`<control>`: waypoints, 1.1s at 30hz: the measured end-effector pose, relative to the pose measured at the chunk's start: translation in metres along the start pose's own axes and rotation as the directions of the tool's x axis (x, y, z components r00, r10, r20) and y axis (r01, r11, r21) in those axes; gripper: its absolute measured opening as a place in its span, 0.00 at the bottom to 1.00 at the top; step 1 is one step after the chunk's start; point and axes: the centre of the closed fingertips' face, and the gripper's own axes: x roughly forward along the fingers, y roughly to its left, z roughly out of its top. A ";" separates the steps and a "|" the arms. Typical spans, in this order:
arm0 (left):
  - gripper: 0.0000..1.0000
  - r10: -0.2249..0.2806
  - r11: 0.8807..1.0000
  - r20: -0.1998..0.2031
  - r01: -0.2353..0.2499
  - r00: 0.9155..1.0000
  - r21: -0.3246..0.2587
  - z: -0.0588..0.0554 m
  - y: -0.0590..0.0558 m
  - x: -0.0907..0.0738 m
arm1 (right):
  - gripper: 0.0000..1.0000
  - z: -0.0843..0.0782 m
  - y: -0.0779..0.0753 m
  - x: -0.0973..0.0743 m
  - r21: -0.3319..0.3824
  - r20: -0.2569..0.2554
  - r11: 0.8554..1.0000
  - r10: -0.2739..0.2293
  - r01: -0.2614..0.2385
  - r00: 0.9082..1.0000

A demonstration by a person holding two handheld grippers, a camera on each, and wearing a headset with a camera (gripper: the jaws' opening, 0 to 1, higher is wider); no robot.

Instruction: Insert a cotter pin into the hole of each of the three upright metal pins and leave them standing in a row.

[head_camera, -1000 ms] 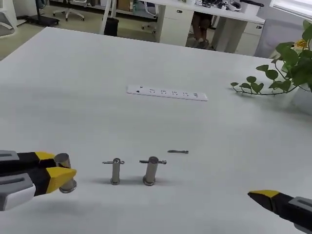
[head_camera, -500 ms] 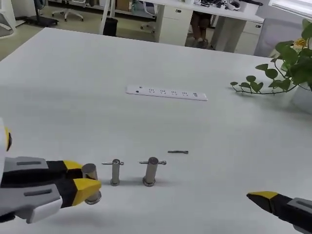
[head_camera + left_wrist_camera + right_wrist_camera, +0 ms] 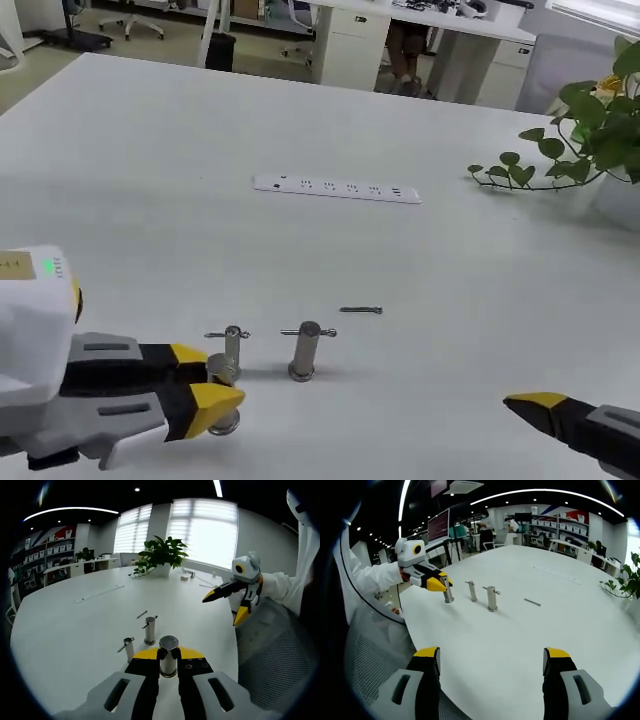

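My left gripper (image 3: 215,378) is at the near left of the white table, shut on a plain upright metal pin (image 3: 168,655) whose base is at or just above the tabletop. Just beyond it stand two metal pins (image 3: 232,350) (image 3: 303,350), each with a cotter pin through its top hole. A loose cotter pin (image 3: 361,310) lies flat behind them. My right gripper (image 3: 491,657) hovers open and empty at the near right, well away from the pins. From the right gripper view the held pin (image 3: 448,591) lines up with the other two.
A white power strip (image 3: 336,189) lies mid-table. A potted plant (image 3: 590,130) trails leaves at the far right. The table's near edge is close under both grippers, and desks and chairs stand beyond the far edge.
My left gripper has carried the plain pin to the right, from the far left to just beside the leftmost standing pin. The right gripper has stayed put.
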 end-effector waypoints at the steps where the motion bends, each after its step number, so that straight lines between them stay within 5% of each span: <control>1: 0.10 -0.003 1.000 -0.002 0.003 1.000 0.000 0.000 0.000 0.001 | 0.82 -0.001 0.000 0.000 0.003 -0.002 1.000 -0.002 0.002 1.000; 33: 0.10 -0.042 0.998 -0.051 0.044 0.998 0.045 -0.021 -0.003 0.028 | 0.82 -0.009 -0.004 -0.005 0.010 -0.037 1.000 -0.009 0.010 0.999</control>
